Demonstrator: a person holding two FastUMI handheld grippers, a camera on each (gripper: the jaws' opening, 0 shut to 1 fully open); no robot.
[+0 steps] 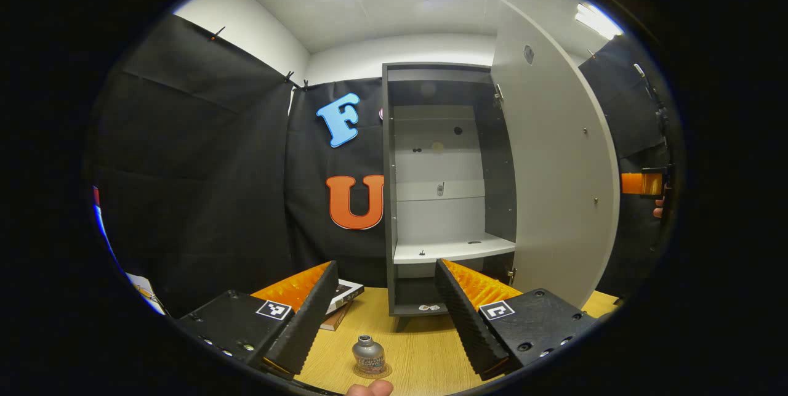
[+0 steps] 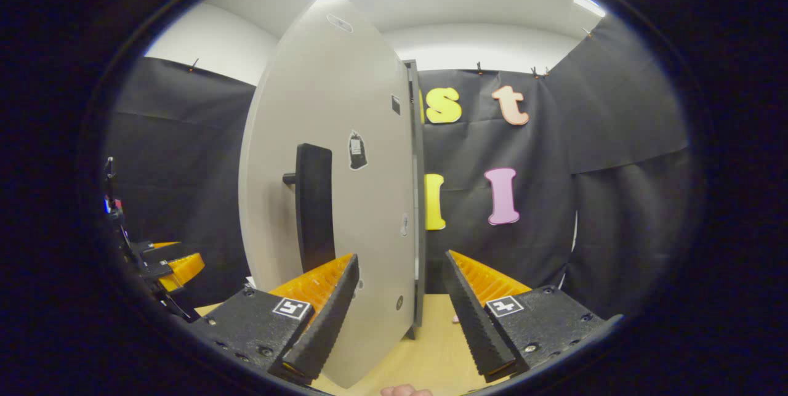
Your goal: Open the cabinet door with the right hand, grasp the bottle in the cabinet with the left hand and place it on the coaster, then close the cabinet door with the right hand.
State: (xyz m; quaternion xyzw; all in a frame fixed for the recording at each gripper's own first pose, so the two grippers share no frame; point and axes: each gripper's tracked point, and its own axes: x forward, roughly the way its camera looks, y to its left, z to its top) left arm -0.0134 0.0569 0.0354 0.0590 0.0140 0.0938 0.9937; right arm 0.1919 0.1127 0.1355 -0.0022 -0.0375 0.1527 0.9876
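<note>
Bottle (image 1: 368, 355) upright on coaster (image 1: 373, 372) on the table (image 1: 425, 353), between and just ahead of the spread, empty fingers of the left gripper (image 1: 381, 316); cabinet (image 1: 431, 199) shelves bare. Cabinet door (image 2: 332, 199) swung wide, its outer face and upright bar handle (image 2: 314, 205) ahead and slightly left of the right gripper (image 2: 400, 303), open and empty; evidently remaining: closing, right hand nearer, push from the handle side toward the hinge.

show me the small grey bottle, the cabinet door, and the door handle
small grey metal bottle (image 1: 368, 354), left gripper view, on its body.
pale grey cabinet door (image 1: 554, 180), left gripper view, inner face.
black bar door handle (image 2: 314, 205), right gripper view, mid-bar.
</note>
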